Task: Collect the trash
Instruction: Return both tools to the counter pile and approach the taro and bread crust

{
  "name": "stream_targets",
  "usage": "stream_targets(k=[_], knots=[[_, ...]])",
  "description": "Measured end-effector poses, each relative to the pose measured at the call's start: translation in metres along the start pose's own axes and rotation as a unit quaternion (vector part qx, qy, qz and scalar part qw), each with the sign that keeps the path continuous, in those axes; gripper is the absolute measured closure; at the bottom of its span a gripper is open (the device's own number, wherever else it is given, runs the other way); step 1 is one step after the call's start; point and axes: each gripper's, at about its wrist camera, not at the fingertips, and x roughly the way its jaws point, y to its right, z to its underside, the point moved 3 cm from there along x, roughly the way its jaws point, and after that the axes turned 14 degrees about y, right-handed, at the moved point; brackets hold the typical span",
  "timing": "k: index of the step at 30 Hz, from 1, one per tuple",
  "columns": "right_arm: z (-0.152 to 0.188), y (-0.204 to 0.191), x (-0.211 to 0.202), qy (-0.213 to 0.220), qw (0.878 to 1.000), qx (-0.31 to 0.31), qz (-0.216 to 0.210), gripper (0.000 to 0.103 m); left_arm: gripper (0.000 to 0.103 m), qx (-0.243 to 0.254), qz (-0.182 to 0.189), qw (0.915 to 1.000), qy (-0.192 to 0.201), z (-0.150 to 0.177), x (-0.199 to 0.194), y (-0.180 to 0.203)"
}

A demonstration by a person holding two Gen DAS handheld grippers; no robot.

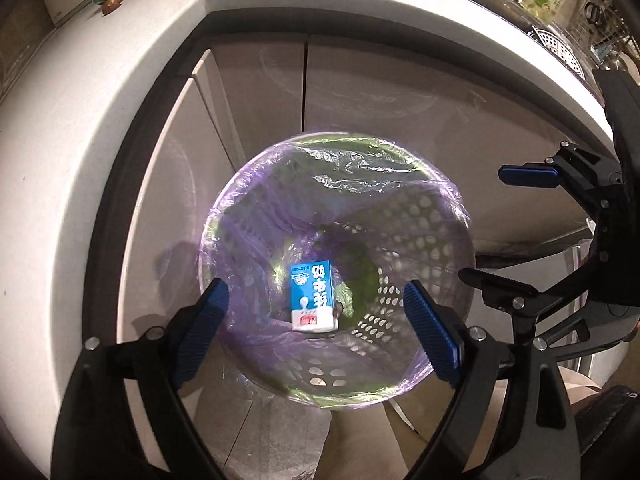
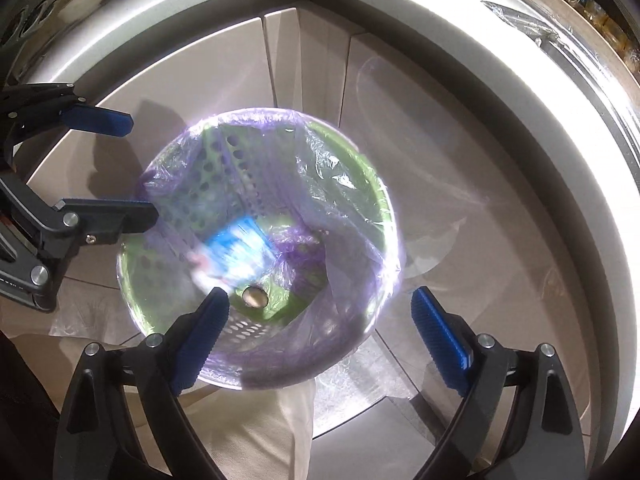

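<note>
Judging from how things lay, the dropping step was taken to be just done or in progress: a blue and white milk carton [image 1: 311,295] was seen inside the green perforated bin [image 1: 416,224], which was lined with a purple plastic bag [image 1: 256,336] and stood on the floor against the cabinet doors [image 1: 360,92]. In the right wrist view the carton was smeared by blur, so it could not be told whether it was falling or at rest. Both grippers were held above the bin mouth, pointed downward. The left gripper [image 1: 316,312] was spread wide with nothing between its blue pads [image 1: 430,330]; the right gripper [image 2: 320,326] was likewise parted and empty. More rubbish would next have to be sought, probably on the white countertop [image 1: 132,52], which would call for the grippers to be raised clear of the bin.
</note>
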Motion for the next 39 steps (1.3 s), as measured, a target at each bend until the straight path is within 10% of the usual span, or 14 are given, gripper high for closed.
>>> stream_targets(k=[22, 33, 39], knots=[[-0.091, 0.042, -0.075, 0.116, 0.993, 0.016, 0.008, 0.006, 0.018, -0.035, -0.052, 0.9914, 0.115, -0.126, -0.052, -0.063], [-0.188, 0.068, -0.038, 0.18, 0.983, -0.002, -0.021, 0.006, 0.018, -0.064, -0.083, 0.9847, 0.139, -0.197, -0.043, -0.103], [-0.231, 0.081, 0.015, 0.175, 0.982, 0.0, -0.067, 0.03, 0.018, -0.089, -0.103, 0.9816, 0.133, -0.21, -0.039, -0.121]])
